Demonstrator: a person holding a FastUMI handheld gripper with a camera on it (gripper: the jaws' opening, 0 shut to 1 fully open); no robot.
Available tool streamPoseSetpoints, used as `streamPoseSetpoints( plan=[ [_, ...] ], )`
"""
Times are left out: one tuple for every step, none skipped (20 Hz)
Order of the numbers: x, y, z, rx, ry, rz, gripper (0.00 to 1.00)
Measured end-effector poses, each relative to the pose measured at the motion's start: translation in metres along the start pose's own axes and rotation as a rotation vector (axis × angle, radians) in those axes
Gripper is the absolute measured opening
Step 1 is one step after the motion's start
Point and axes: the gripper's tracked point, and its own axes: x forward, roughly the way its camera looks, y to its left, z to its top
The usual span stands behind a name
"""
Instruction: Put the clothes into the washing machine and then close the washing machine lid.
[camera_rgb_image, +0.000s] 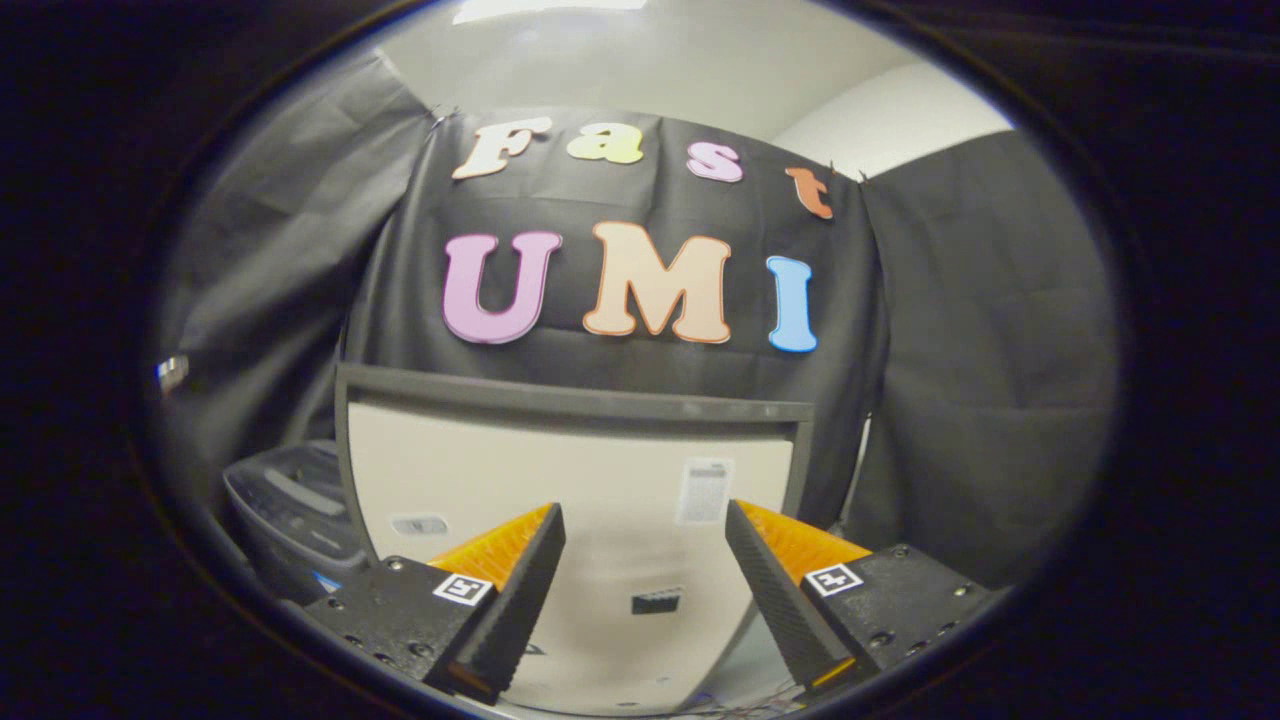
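1. Washing machine lid stands propped up, straight ahead of the gripper, its top edge running crosswise.
2. Fingers spread wide, holding nothing.
3. Control panel sits left of the lid.

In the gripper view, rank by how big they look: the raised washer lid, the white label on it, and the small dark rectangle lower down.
1. Raised washer lid, largest.
2. White label.
3. Dark rectangle, smallest.
The open gripper holds nothing.

Gripper fingers apart, empty
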Motion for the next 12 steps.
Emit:
streamPoseSetpoints(
  plan=[
    [-0.005, 0.000, -0.014, -0.030, 0.006, 0.006, 0.96],
    [-0.013, 0.003, -0.028, -0.028, 0.032, 0.017, 0.96],
    [-0.019, 0.007, -0.043, -0.015, 0.054, 0.027, 0.96],
    [-0.025, 0.010, -0.051, -0.004, 0.065, 0.031, 0.96],
    [-0.033, 0.009, -0.058, 0.007, 0.072, 0.026, 0.96],
    [-0.039, 0.007, -0.065, 0.026, 0.081, 0.020, 0.96],
    [-0.045, 0.005, -0.071, 0.055, 0.088, 0.016, 0.96],
    [-0.051, 0.005, -0.075, 0.088, 0.088, 0.016, 0.96],
    [-0.058, 0.007, -0.076, 0.121, 0.080, 0.019, 0.96],
    [-0.063, 0.011, -0.074, 0.152, 0.067, 0.027, 0.96],
    [-0.066, 0.016, -0.072, 0.180, 0.055, 0.038, 0.96],
    [-0.068, 0.022, -0.069, 0.194, 0.041, 0.052, 0.96]
  ],
)
